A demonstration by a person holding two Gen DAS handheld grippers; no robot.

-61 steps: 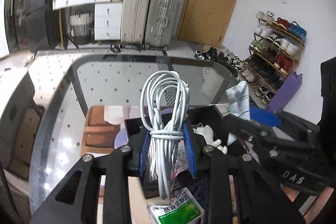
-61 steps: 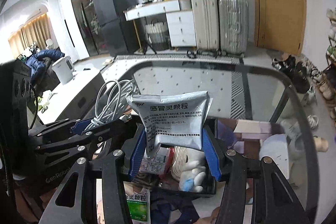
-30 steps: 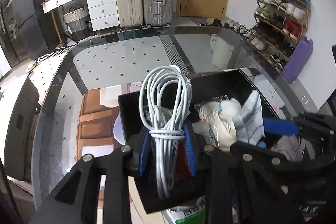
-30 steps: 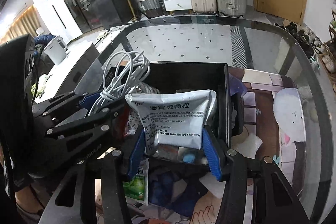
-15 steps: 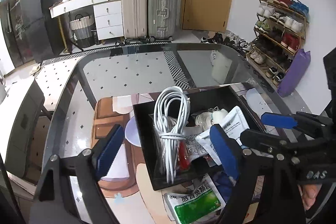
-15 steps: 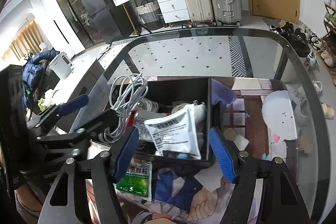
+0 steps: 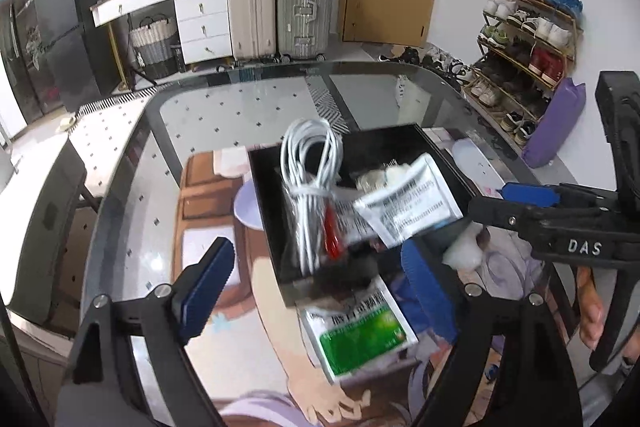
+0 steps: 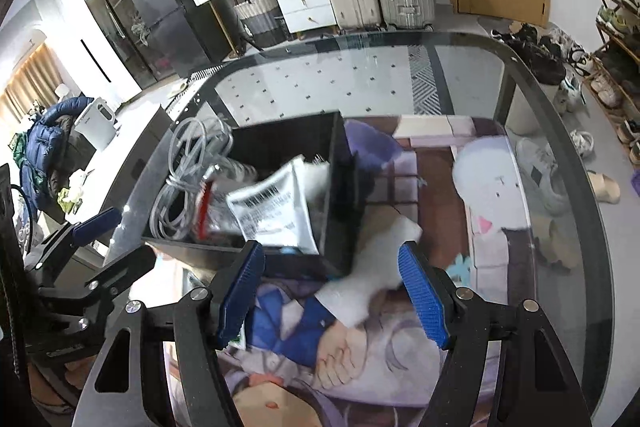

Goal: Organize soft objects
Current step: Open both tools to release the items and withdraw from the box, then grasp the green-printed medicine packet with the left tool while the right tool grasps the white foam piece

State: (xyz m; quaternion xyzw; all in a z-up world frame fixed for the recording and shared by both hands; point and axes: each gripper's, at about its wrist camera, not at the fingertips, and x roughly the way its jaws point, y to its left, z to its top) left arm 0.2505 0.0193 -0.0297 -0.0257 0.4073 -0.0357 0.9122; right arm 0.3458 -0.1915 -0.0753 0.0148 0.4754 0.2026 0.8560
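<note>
A black box (image 7: 380, 147) stands on the printed mat. A bundled white cable (image 7: 308, 187) leans in its left side, and a silver medicine sachet (image 7: 408, 203) lies tilted beside the cable. My left gripper (image 7: 316, 287) hangs in front of the box, its jaws opening and nothing between them. In the right wrist view the box (image 8: 280, 139), cable (image 8: 188, 163) and sachet (image 8: 276, 207) show beyond my open right gripper (image 8: 332, 293). A blurred white soft item (image 8: 380, 251) lies on the mat right of the box, below the jaws. A green sachet (image 7: 360, 331) lies before the box.
The glass table (image 7: 240, 107) carries a printed mat (image 8: 500, 227) under the box. My right gripper's blue pad (image 7: 528, 193) reaches in from the right, with a hand (image 7: 592, 299) behind it. Suitcases (image 7: 280, 7) and a shoe rack (image 7: 528, 39) stand beyond the table.
Both grippers opened and let go: the cable and the silver sachet now rest in the box. Both grippers have drawn back and slightly up from it.
</note>
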